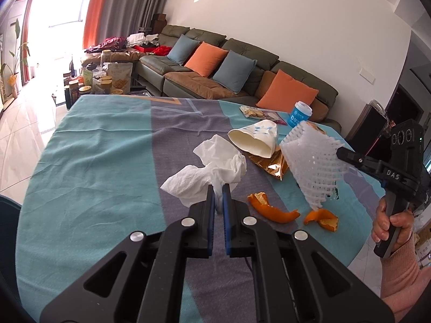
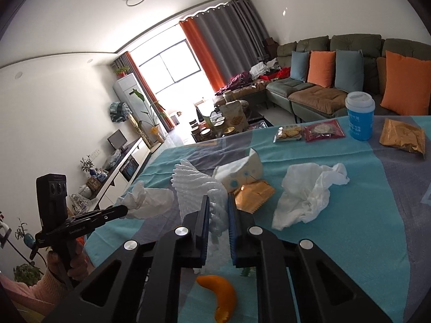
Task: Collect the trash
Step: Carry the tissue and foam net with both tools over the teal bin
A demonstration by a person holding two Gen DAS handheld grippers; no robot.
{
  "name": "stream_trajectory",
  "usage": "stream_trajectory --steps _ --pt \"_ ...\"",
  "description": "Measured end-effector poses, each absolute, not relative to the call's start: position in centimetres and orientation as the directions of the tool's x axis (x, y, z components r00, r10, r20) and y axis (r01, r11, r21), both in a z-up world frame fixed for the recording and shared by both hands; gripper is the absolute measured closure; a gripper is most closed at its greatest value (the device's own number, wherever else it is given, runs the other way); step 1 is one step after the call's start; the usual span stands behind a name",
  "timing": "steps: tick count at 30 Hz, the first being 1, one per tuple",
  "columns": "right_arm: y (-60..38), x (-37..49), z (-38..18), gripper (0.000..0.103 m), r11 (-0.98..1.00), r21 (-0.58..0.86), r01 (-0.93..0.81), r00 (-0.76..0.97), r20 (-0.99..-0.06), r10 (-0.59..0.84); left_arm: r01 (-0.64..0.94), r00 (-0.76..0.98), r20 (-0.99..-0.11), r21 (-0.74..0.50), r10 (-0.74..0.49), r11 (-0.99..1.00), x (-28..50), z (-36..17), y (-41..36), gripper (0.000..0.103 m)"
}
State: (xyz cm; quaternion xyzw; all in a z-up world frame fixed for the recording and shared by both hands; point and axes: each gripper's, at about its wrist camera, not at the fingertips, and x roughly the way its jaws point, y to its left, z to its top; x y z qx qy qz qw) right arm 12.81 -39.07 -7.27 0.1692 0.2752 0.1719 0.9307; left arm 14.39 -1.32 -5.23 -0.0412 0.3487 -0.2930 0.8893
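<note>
**Both grippers clamped on trash above the table**

The left gripper has its 2 fingers drawn together on a crumpled white tissue, which spreads forward and to the left of the fingertips, lifted off the teal and grey tablecloth. The right gripper pinches a white foam fruit net between its 2 fingers; its long axis runs from the fingertips forward and leftward, flared end away from the fingers. In the left wrist view the same net hangs slantwise off the right gripper's tip, long axis running down toward the table.

Ahead of the left fingers lie a flattened paper cup, mouth toward the camera, and a gold wrapper; to their right, 2 orange peels.

Only the right wrist view shows a second tissue right of its fingers, a brown snack bag and 1 peel beneath the fingers. Both views show a blue cup with white print too small to read.

The right gripper's body reads "DAS" in the left wrist view; the lettering on the left gripper's body is blurred.
</note>
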Motion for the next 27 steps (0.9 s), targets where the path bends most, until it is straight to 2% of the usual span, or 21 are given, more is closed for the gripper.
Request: stream_trajectory --steps 9,18,27 --pt "-34.6 12.6 -4.6 0.092 0.835 0.415 -0.362 0.763 -0.383 0.521 0.464 0.642 -0.559 -0.262 -0.525 0.846 11.7 -3.2 2.6 0.097" --pt "-28.1 15.4 -4.9 0.092 0.765 0.449 -0.461 0.677 -0.379 0.631 0.388 0.718 -0.525 -0.242 -0.457 0.889 8.5 -1.2 8.1 0.097" --pt "-21.0 18.1 -4.9 0.092 0.693 0.455 -0.559 0.577 -0.387 0.719 0.234 0.790 -0.520 -0.236 -0.326 0.943 6.6 -0.4 15.9 0.097"
